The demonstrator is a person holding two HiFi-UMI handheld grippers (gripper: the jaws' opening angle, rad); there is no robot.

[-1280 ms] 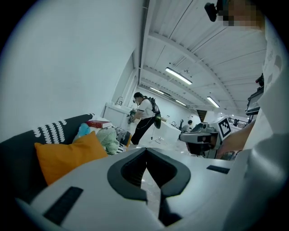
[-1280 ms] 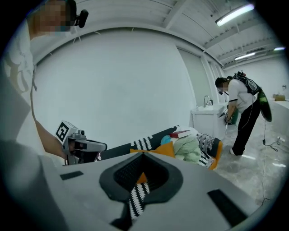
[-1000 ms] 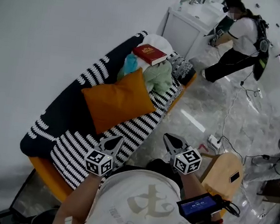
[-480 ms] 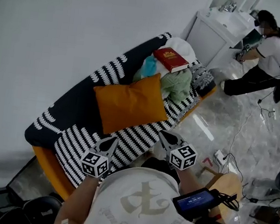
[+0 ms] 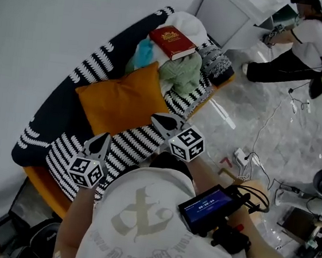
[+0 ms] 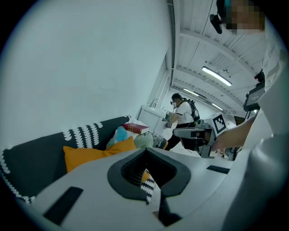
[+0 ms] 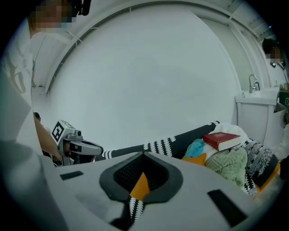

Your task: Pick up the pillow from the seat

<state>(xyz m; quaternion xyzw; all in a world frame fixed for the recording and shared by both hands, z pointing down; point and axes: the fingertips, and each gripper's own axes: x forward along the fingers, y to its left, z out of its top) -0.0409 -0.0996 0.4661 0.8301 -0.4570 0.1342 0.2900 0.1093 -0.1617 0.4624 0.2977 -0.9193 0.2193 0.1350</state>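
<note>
An orange pillow (image 5: 121,101) leans against the dark backrest of a black-and-white striped sofa (image 5: 66,149). Both grippers hover over the seat's front edge, short of the pillow. My left gripper (image 5: 103,138) is shut and empty, below the pillow's lower left corner. To its right, my right gripper (image 5: 157,118) is also shut and empty, its tip close to the pillow's lower right corner. The pillow (image 6: 92,153) shows beyond the jaws in the left gripper view, and the pillow (image 7: 141,186) fills the gap between the shut jaws in the right gripper view.
Behind the pillow lie a red book (image 5: 172,41), a green knitted bundle (image 5: 182,73), a teal item (image 5: 143,52) and a white cushion (image 5: 187,25). A person (image 5: 300,46) bends at a white cabinet (image 5: 232,12) at the top right. Cables and a power strip (image 5: 242,158) lie on the marble floor.
Both grippers have moved forward toward the sofa, and the right one now reaches the pillow's lower right corner. The head view has swung, so the sofa sits further left.
</note>
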